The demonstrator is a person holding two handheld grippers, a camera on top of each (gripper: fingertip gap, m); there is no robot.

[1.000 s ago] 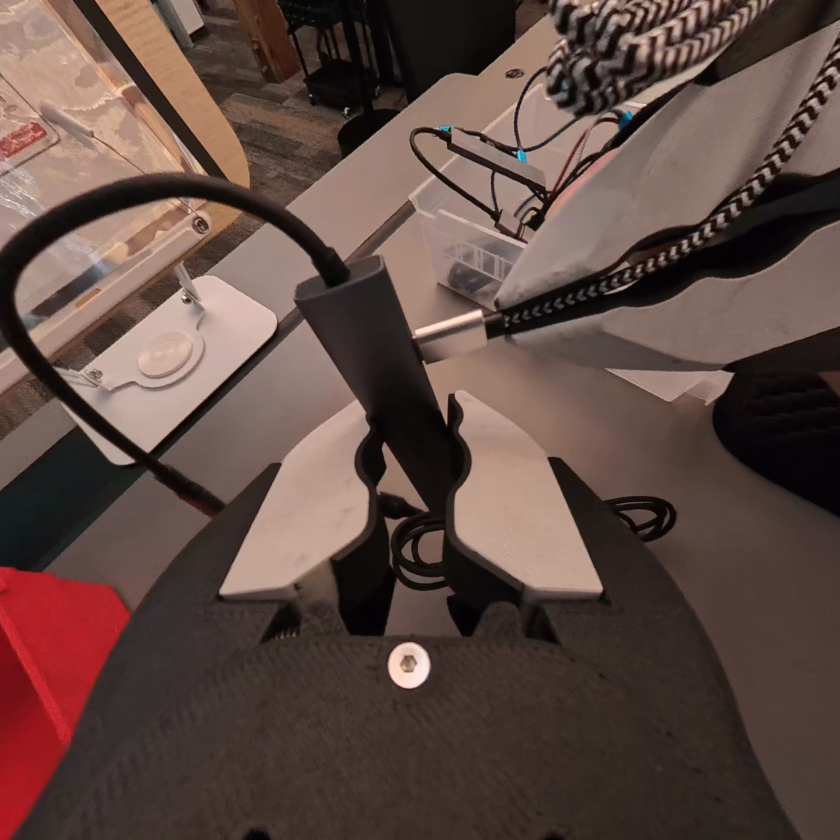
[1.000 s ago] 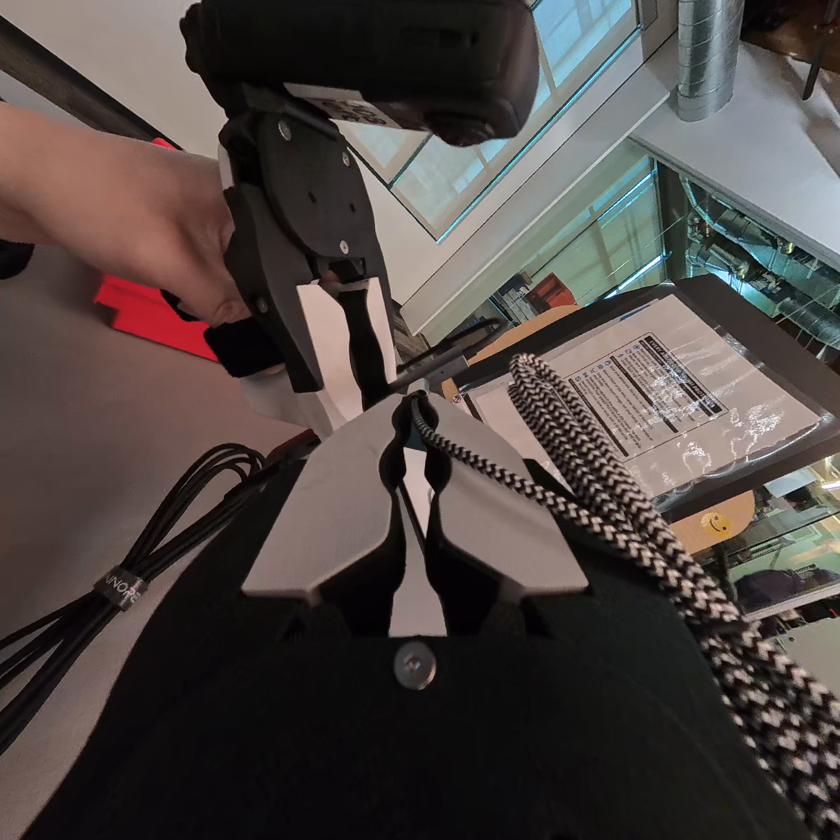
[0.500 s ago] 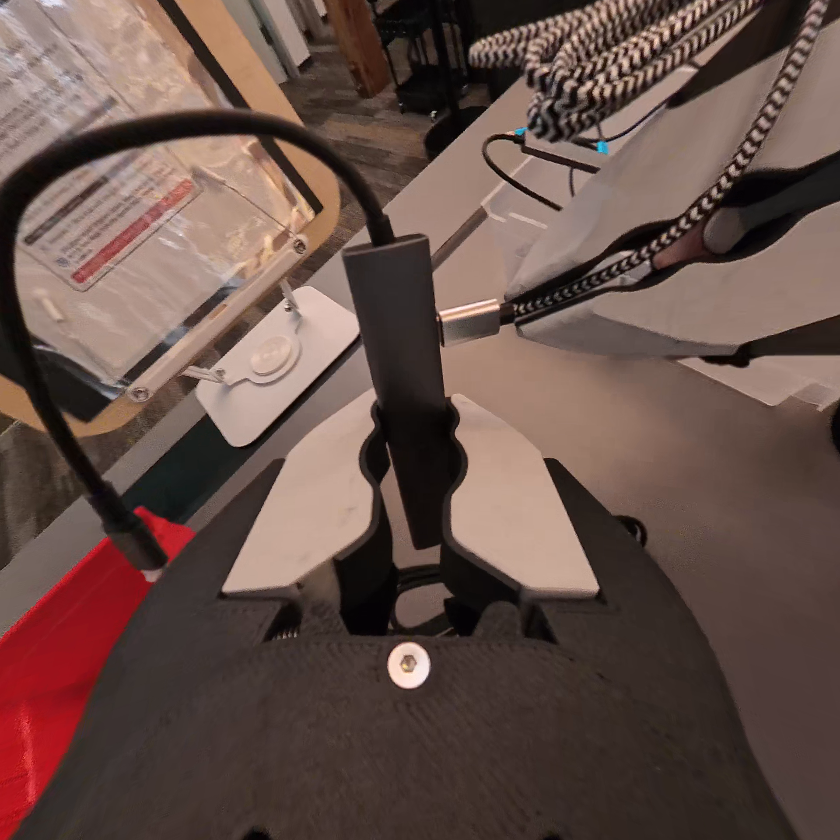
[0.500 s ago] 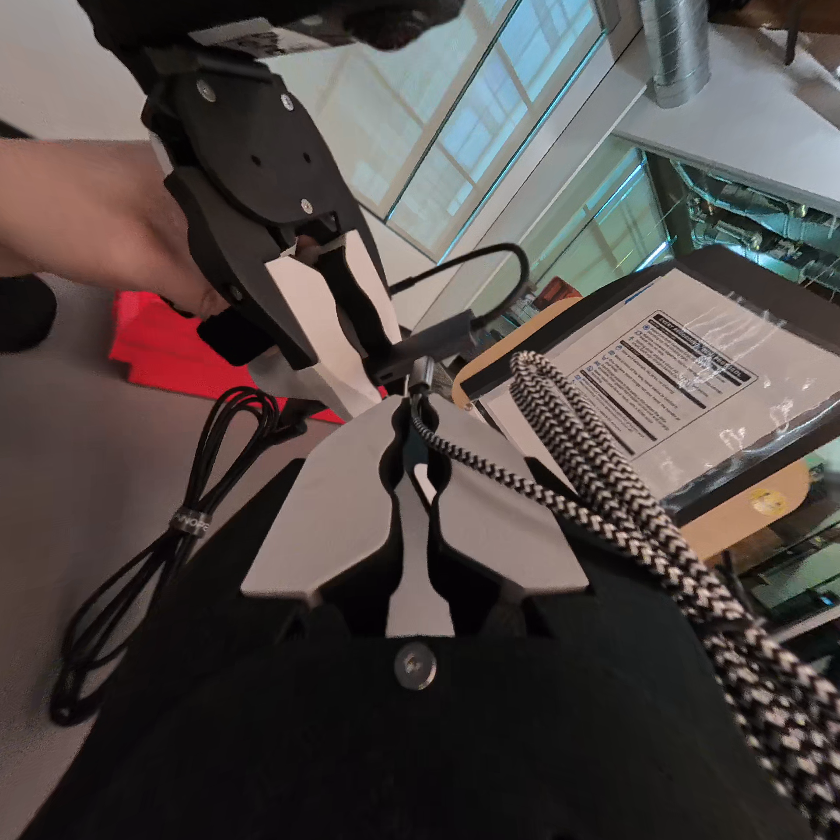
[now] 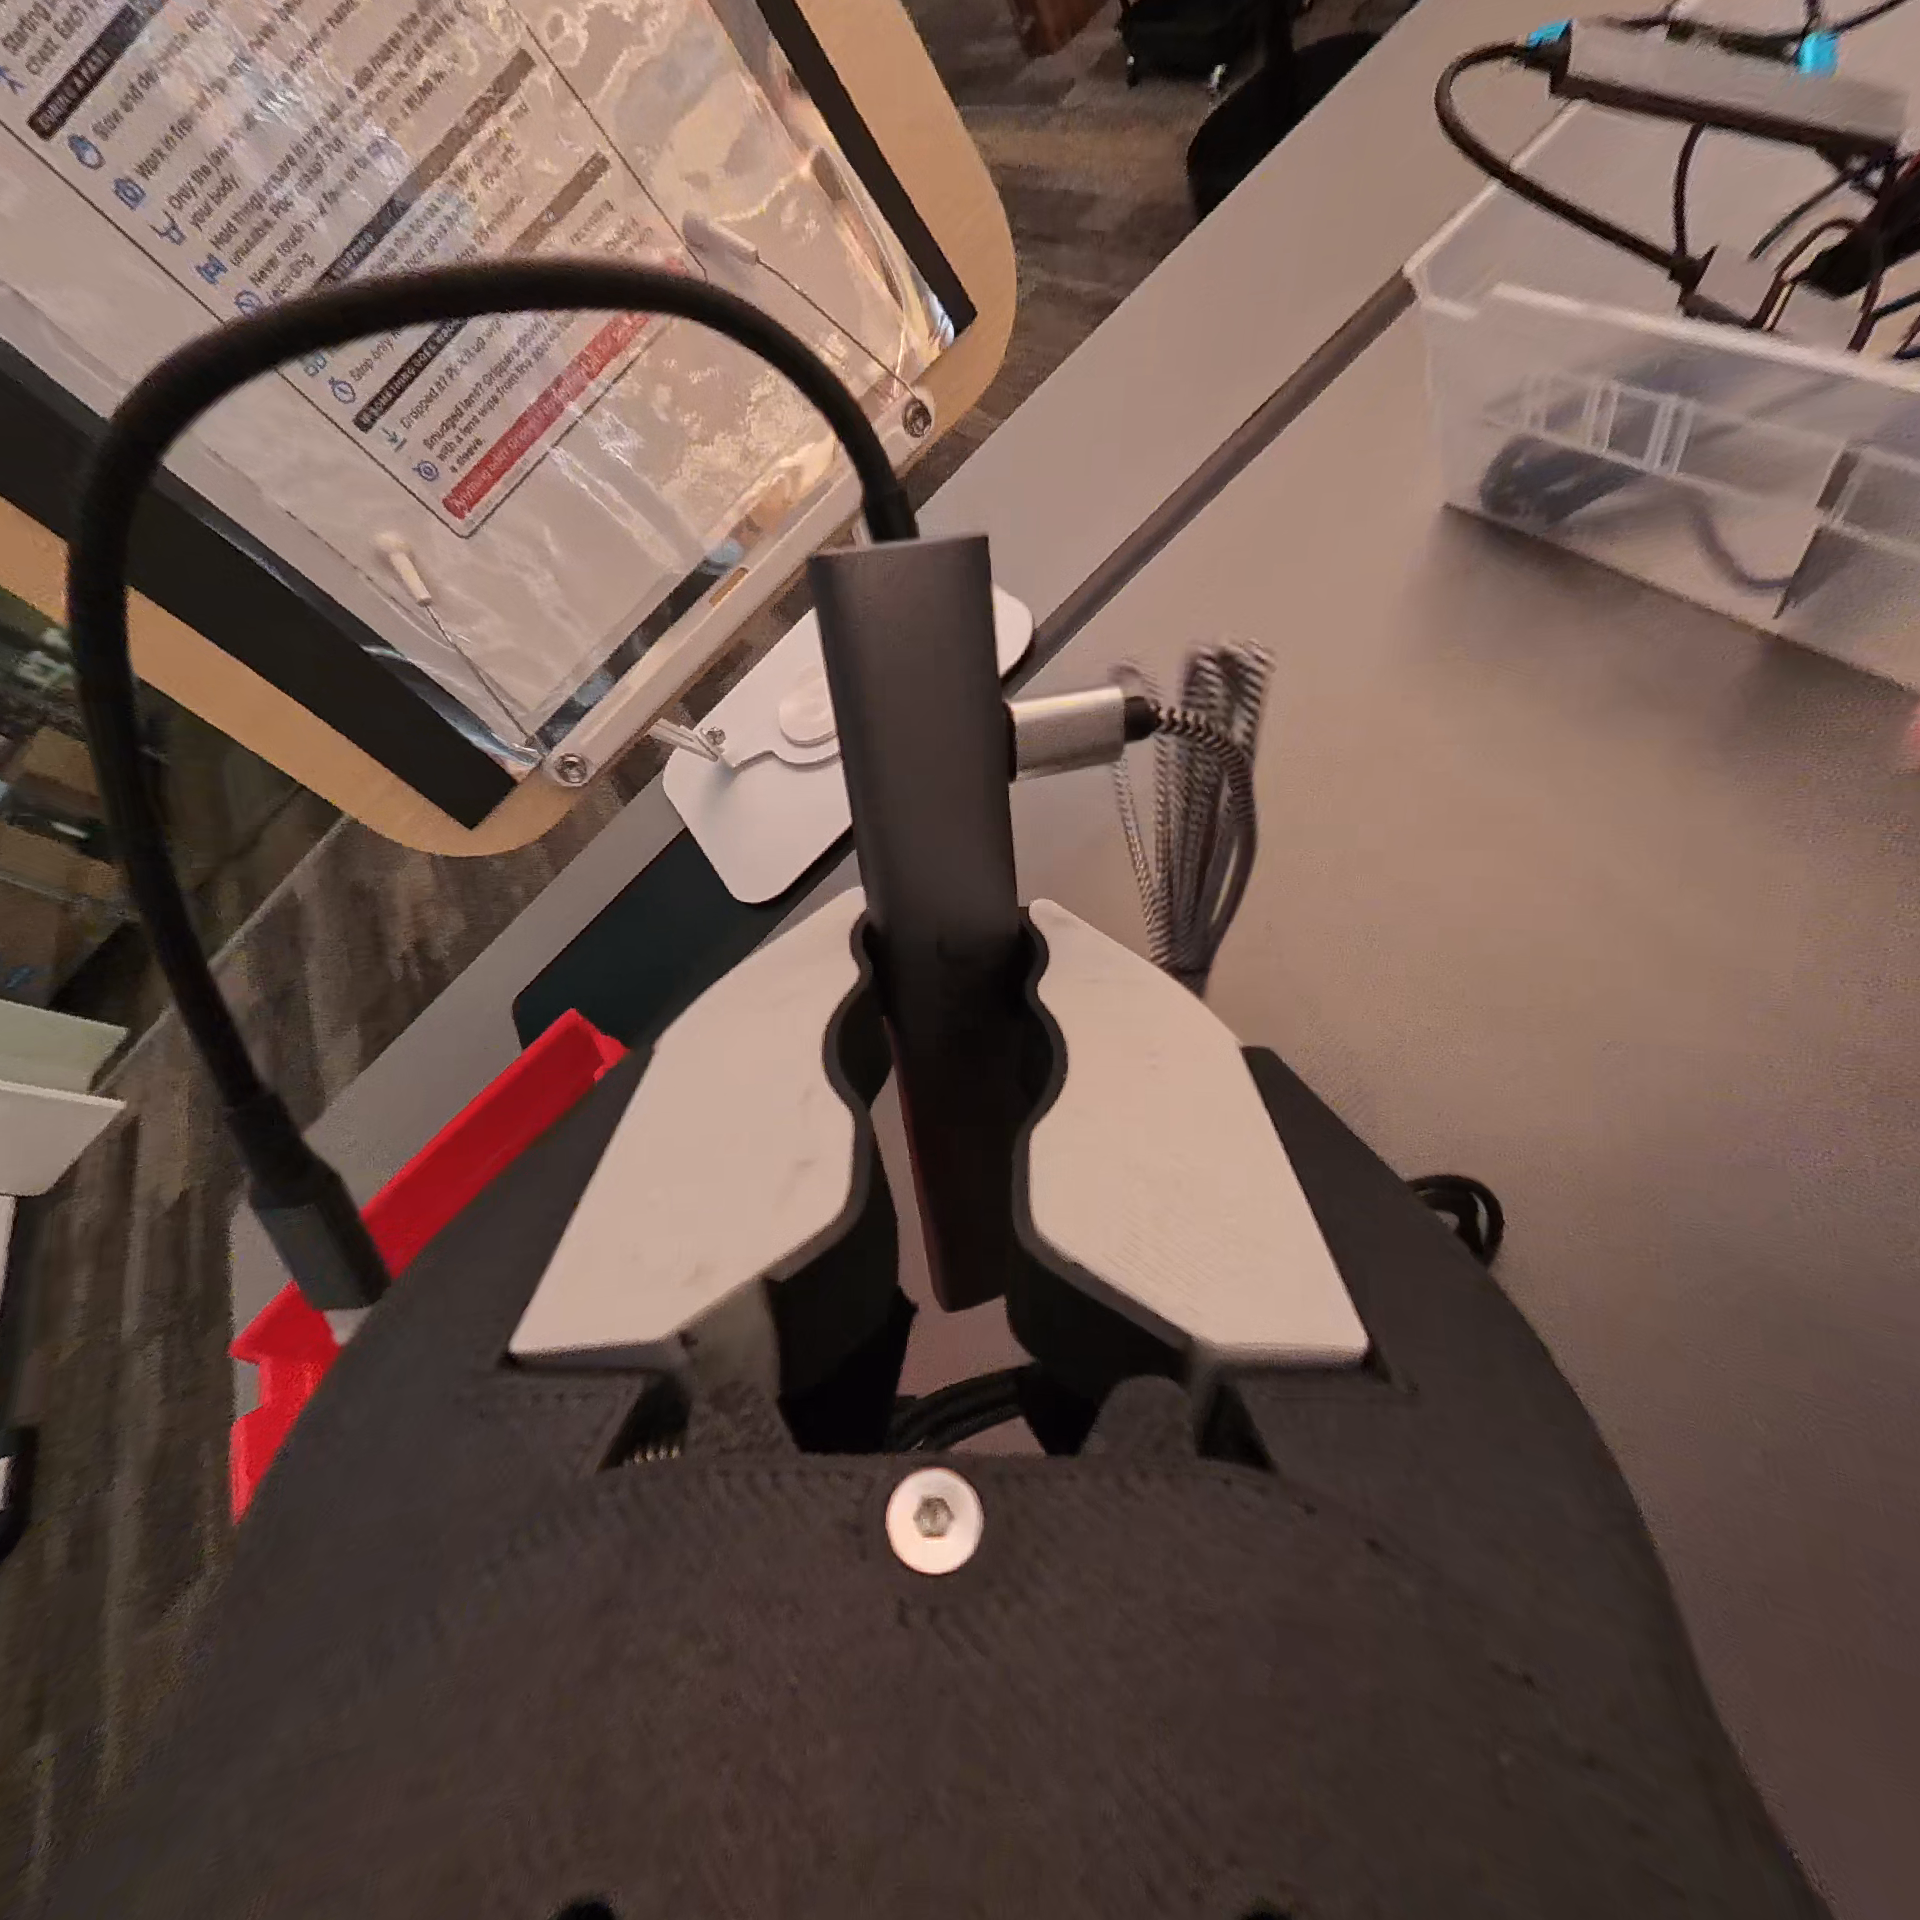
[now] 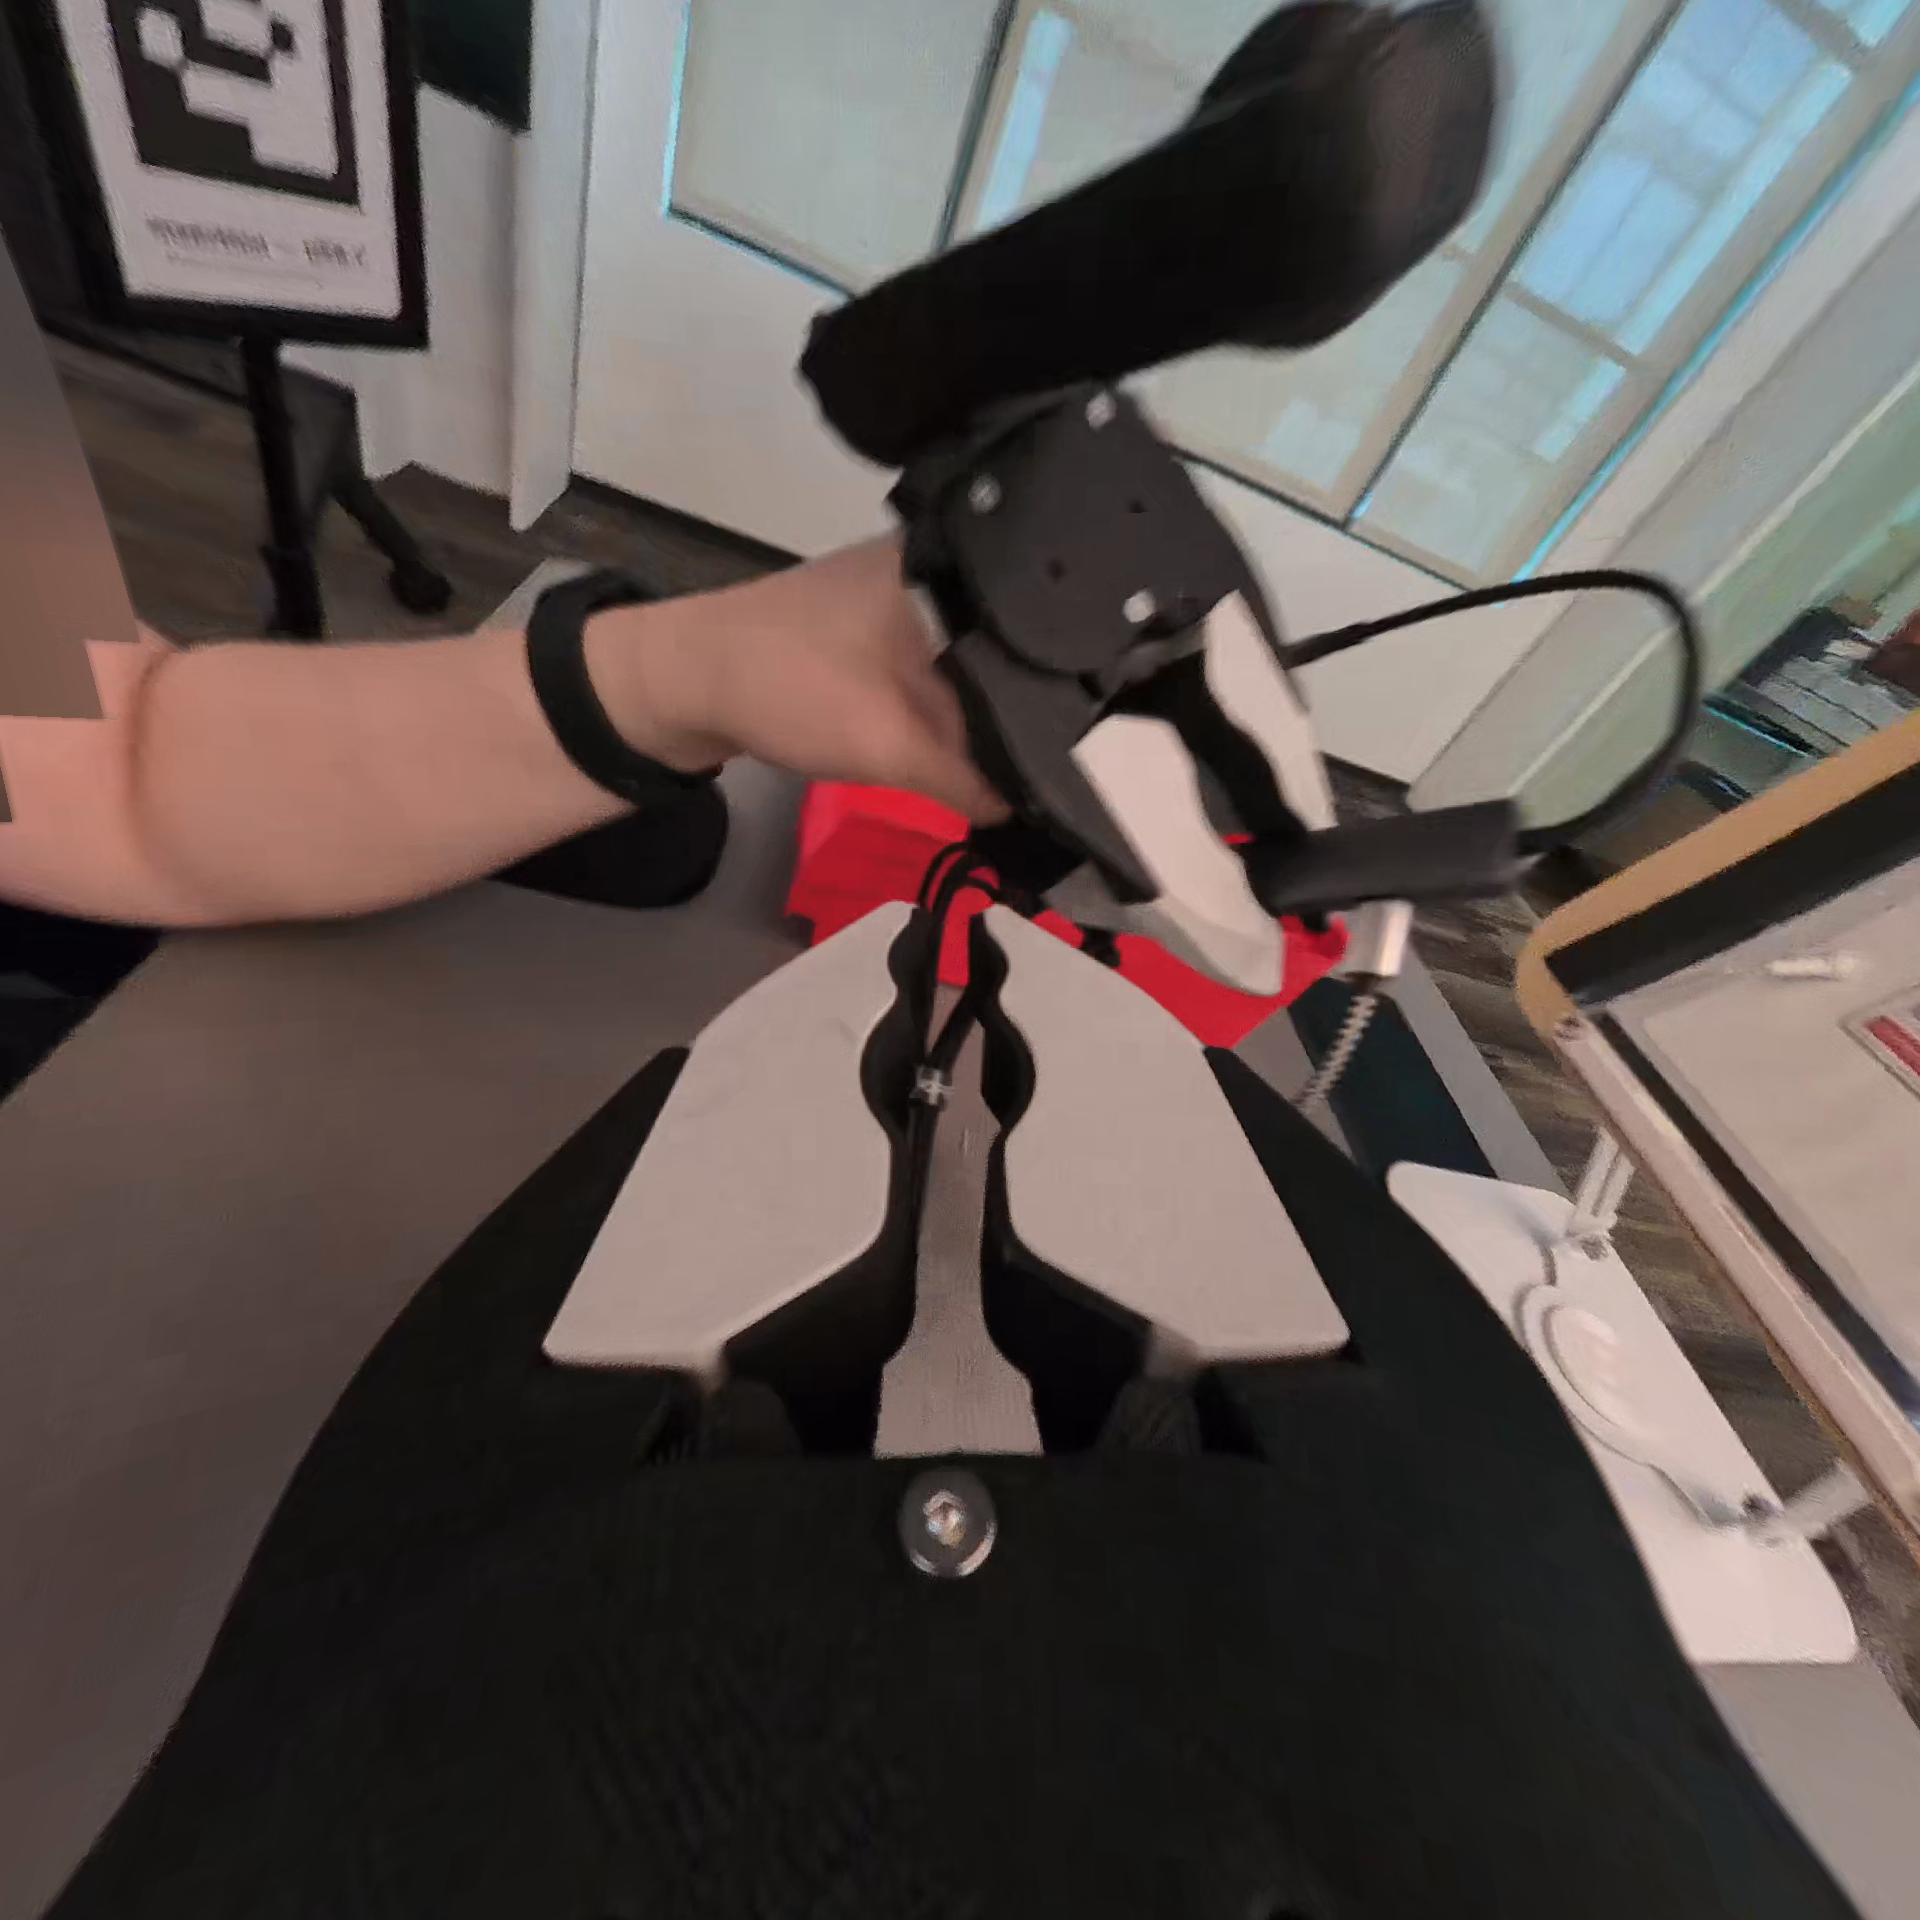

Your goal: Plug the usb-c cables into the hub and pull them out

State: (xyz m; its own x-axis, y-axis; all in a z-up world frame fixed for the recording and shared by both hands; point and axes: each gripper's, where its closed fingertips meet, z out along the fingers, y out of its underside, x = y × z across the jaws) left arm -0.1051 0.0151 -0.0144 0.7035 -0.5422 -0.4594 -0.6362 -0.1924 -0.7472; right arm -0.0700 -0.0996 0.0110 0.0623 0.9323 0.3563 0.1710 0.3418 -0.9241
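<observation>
My left gripper (image 5: pixel 951 935) is shut on the dark grey hub (image 5: pixel 914 748) and holds it upright above the table. A silver usb-c plug (image 5: pixel 1070 727) sits in the hub's right side, and its black-and-white braided cable (image 5: pixel 1195 821) hangs free. The hub's own black lead (image 5: pixel 156 727) loops round to the left. In the right wrist view the left gripper (image 6: pixel 1278 873) holds the hub (image 6: pixel 1392 857) with the plug (image 6: pixel 1382 940) under it. My right gripper (image 6: pixel 945 920) has its jaws nearly together, holding nothing I can see. A black cable bundle (image 6: pixel 940 1039) on the table shows through the gap.
A red box (image 5: pixel 436 1226) lies at the table's left edge (image 6: pixel 883 842). A framed sign (image 5: pixel 499 312) stands on a white base (image 5: pixel 748 821). A clear bin with wires (image 5: pixel 1662 436) is far right. A person's hand (image 6: pixel 790 686) holds the left gripper. Across from one pair of fingers to the other is roughly 12 cm.
My right gripper has let go of the braided cable and pulled away. The cable now hangs from the hub by its plug. The left gripper has turned the hub more upright.
</observation>
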